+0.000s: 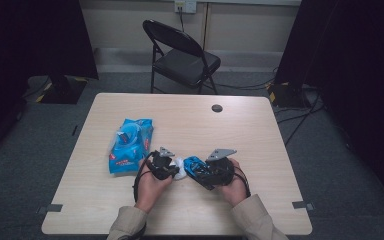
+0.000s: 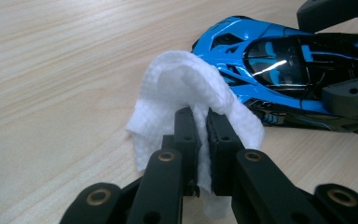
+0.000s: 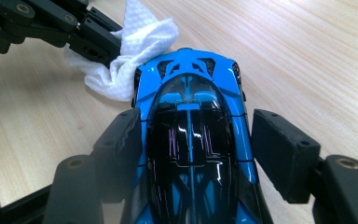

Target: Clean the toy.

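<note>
Wooden table [image 1: 130,200], blue wipes pack [image 1: 129,145], closed

— How is the table [image 1: 190,125] laid out?
— A wipes pack [image 1: 129,145] is set left of centre. Nearer the front edge, a toy car [image 1: 196,167] is placed right of a wipe [image 1: 180,169], seemingly touched by it. A chair [image 1: 182,55] is stood behind.

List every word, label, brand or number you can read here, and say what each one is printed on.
No text can be read.
Blue wipes pack: red and white print on its face, too small and blurred to read.
Blue toy car: small orange and white markings low on its side, near the right edge of the left gripper view, too blurred to read.
White wipe: plain, no print.
Table: no writing or labels.
</note>
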Action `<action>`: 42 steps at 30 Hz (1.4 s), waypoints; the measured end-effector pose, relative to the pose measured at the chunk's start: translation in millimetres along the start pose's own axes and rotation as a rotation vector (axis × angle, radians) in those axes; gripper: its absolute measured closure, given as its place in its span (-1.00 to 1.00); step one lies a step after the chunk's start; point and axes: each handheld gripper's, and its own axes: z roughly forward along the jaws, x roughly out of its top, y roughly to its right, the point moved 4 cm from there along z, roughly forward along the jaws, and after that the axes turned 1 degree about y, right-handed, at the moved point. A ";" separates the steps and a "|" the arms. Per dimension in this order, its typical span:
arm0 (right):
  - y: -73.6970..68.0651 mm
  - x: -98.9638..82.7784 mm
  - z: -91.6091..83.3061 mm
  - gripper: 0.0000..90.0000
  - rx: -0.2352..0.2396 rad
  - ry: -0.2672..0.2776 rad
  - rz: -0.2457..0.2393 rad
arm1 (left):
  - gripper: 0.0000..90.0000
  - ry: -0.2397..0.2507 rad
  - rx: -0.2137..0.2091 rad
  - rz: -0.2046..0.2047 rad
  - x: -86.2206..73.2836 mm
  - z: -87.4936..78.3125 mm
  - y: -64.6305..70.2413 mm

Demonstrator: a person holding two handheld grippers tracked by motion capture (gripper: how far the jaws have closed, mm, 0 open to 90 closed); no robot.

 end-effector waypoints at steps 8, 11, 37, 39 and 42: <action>0.0 0.1 -0.1 -0.23 0.000 -0.002 -0.002 | 0.88 -0.009 0.000 0.016 -0.4 -0.2 5.3; -0.1 0.0 -0.1 -0.23 0.000 -0.002 -0.001 | 0.88 -0.014 -0.002 0.020 -0.9 -1.0 6.5; -0.6 0.3 0.3 -0.24 -0.006 0.001 -0.003 | 0.89 -0.047 -0.100 0.084 -5.9 0.9 39.1; -0.7 0.4 0.3 -0.24 -0.006 0.000 -0.003 | 0.89 -0.046 -0.116 0.081 -6.3 1.6 42.2; -0.7 0.4 0.4 -0.24 -0.008 0.002 -0.003 | 0.89 -0.046 -0.132 0.097 -6.2 3.4 48.9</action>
